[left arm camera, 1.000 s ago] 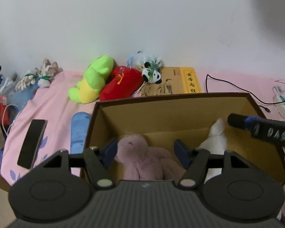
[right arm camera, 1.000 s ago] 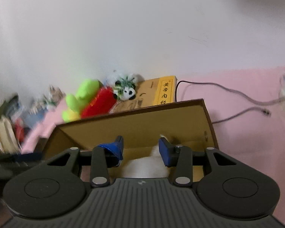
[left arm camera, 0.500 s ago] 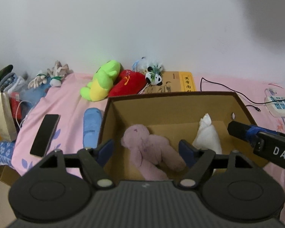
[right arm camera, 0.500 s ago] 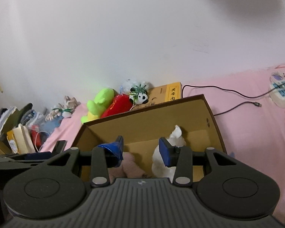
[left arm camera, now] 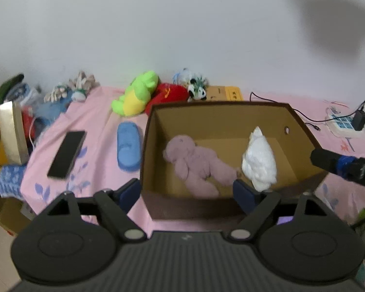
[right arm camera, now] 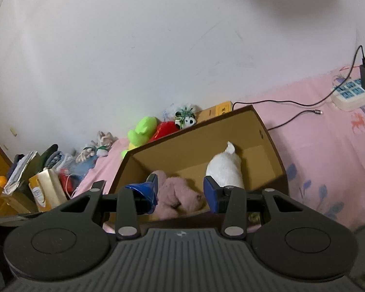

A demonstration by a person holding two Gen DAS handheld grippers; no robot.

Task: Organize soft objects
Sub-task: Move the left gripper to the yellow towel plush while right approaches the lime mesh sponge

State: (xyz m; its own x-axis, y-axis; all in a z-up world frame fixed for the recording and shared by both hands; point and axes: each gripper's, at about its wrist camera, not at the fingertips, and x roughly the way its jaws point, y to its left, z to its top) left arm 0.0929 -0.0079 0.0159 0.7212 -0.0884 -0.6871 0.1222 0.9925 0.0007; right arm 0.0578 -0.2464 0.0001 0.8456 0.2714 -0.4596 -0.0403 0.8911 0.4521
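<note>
An open cardboard box stands on the pink bed. Inside it lie a pink plush bear and a white plush toy. My left gripper hangs at the box's near wall; its jaws are opening and hold nothing. My right gripper is open above the box's near edge, nothing between its fingers. It also shows as a black and blue finger at the right of the left wrist view. Behind the box lie a green plush, a red plush and a panda plush.
A blue slipper and a black phone lie left of the box. A yellow book sits behind it. A power strip with a cable lies far right. Bags and clutter stand beyond the bed's left edge.
Both grippers have pulled back and up out of the box, so more of the bed shows. My left jaws have spread wider, leaving the pink bear lying in the box.
</note>
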